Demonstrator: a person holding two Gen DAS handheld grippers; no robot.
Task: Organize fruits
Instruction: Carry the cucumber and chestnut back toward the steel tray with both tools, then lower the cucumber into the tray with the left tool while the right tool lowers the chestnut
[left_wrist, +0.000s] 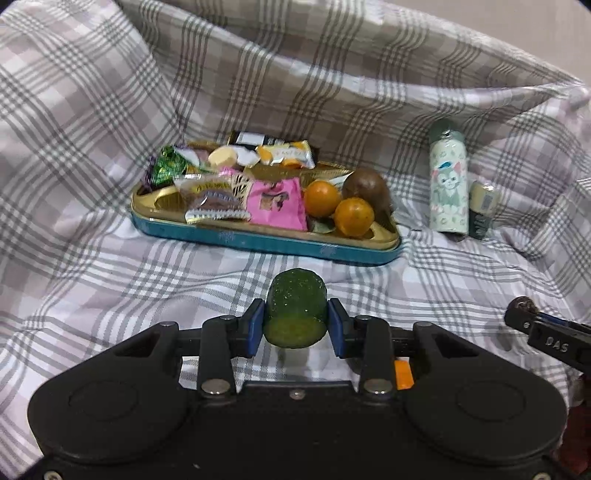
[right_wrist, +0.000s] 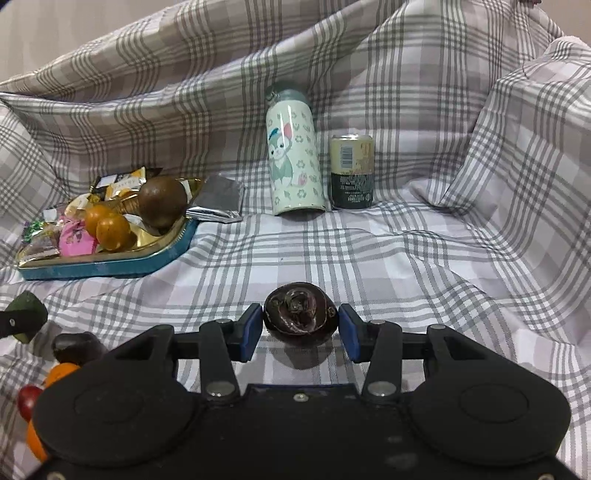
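My left gripper (left_wrist: 295, 325) is shut on a green citrus fruit (left_wrist: 296, 308) and holds it above the plaid cloth, in front of the blue tin tray (left_wrist: 266, 242). The tray holds two oranges (left_wrist: 322, 197), a brown kiwi (left_wrist: 364, 186) and many snack packets (left_wrist: 275, 203). My right gripper (right_wrist: 299, 326) is shut on a dark purple mangosteen (right_wrist: 300, 314) above the cloth. The tray (right_wrist: 110, 267) lies to its far left. The left gripper's green fruit (right_wrist: 26, 306) shows at the right wrist view's left edge.
A cartoon-printed bottle (right_wrist: 295, 155) and a drink can (right_wrist: 351, 171) stand at the back. A silver packet (right_wrist: 218, 199) leans beside the tray. More fruit, dark (right_wrist: 75, 345), orange (right_wrist: 59, 371) and red (right_wrist: 27, 400), lies at lower left. Raised cloth folds surround the area.
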